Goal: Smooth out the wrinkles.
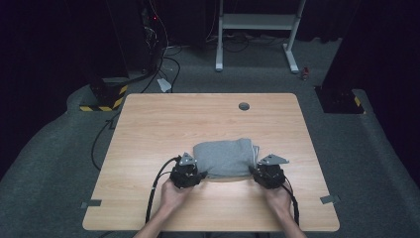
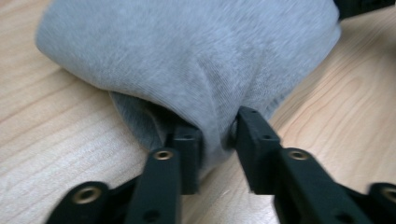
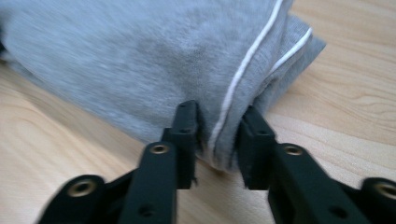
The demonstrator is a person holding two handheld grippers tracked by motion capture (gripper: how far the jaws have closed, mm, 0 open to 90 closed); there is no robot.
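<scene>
Dark studio, grey carpet, a white stand frame at twelve o'clock beyond the wooden table [image 1: 148, 124], which carries a small grey grommet [image 1: 243, 106] near its far edge. Folded grey garment [image 1: 225, 157] lies on the table's near half, slightly toward five o'clock of centre; thick bundle, white piping along one edge [image 3: 243, 65]. Left gripper [image 1: 199, 174] sits at the bundle's seven o'clock corner, right gripper [image 1: 256, 172] at its five o'clock corner, both hands low on the tabletop. Left gripper view: jaws set narrow with a fold of grey cloth [image 2: 196, 70] between them, pads against the fabric but hardly squeezing it. Right gripper view: same picture, jaws narrow astride the piped hem. Judgement: a fold seems just laid, and the step in hand looks like letting go of the near corners. Next move likely calls for widening both jaws clear of the cloth and backing toward six o'clock without dragging the fold open.
</scene>
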